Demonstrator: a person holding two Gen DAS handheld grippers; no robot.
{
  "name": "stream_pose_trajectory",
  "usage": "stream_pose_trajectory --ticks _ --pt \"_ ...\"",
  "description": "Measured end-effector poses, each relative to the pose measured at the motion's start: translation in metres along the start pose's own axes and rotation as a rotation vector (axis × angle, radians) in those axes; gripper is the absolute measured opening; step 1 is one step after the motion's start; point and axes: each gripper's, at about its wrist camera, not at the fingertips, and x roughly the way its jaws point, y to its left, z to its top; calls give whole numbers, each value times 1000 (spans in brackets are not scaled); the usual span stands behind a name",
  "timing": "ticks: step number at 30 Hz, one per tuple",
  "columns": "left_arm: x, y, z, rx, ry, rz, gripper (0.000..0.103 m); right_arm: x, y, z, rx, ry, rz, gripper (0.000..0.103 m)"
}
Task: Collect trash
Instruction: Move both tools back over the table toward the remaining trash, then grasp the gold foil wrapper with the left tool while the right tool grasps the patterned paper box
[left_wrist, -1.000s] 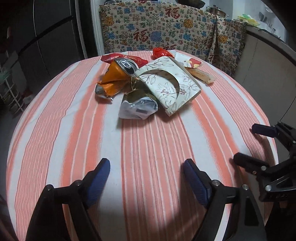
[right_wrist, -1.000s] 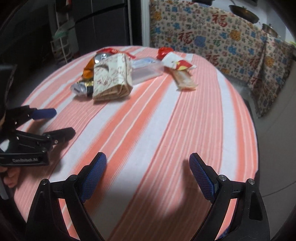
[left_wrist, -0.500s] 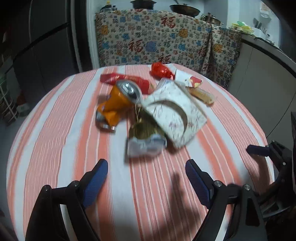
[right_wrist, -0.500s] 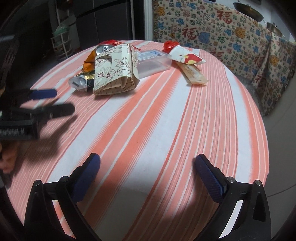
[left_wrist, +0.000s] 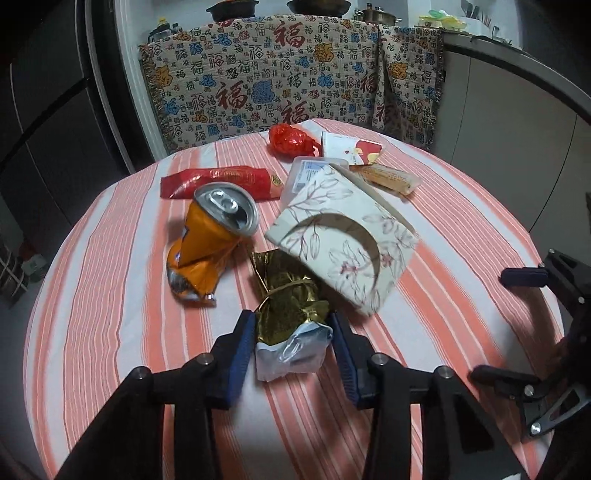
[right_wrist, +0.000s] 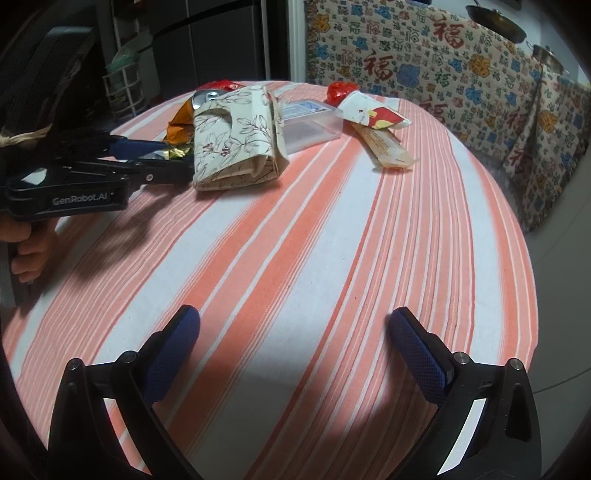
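Gold wrapper (left_wrist: 291, 306) btwn left gripper (left_wrist: 293, 347) jaws, right gripper (right_wrist: 293, 347) wide apart

Floral box (right_wrist: 236, 140) hides most of the crushed can (right_wrist: 181, 122) (right wrist view).

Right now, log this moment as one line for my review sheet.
phase: grasping | left gripper: closing around crumpled gold foil wrapper | right gripper: open, empty, above striped tablecloth | crushed orange can: untouched

gold foil wrapper (left_wrist: 290, 295) | crumpled | on tablecloth beside crushed orange can (left_wrist: 207, 243)
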Motion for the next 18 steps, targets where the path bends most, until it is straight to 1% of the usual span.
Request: stream_pose_trajectory --ticks 2,7,10,12,14,16,18 --pt "-11 -2 -10 -20 0 -2 42 0 0 0 0 0 0 103" --pt "-41 1 -43 -110 0 -13 43 0 0 0 1 0 0 103" --pt "-51 2 -56 -137 -8 -13 52 0 1 0 2 1 1 103" --pt "-49 2 -59 -140 -5 1 71 0 0 1 2 2 1 103" --pt "-42 0 -57 -131 9 10 75 0 0 2 1 7 3 103" --pt "-33 -1 -56 -113 34 6 75 1 0 4 -3 24 9 103" --pt "-22 -3 -51 -96 48 20 75 2 -1 9 -10 51 18 103"
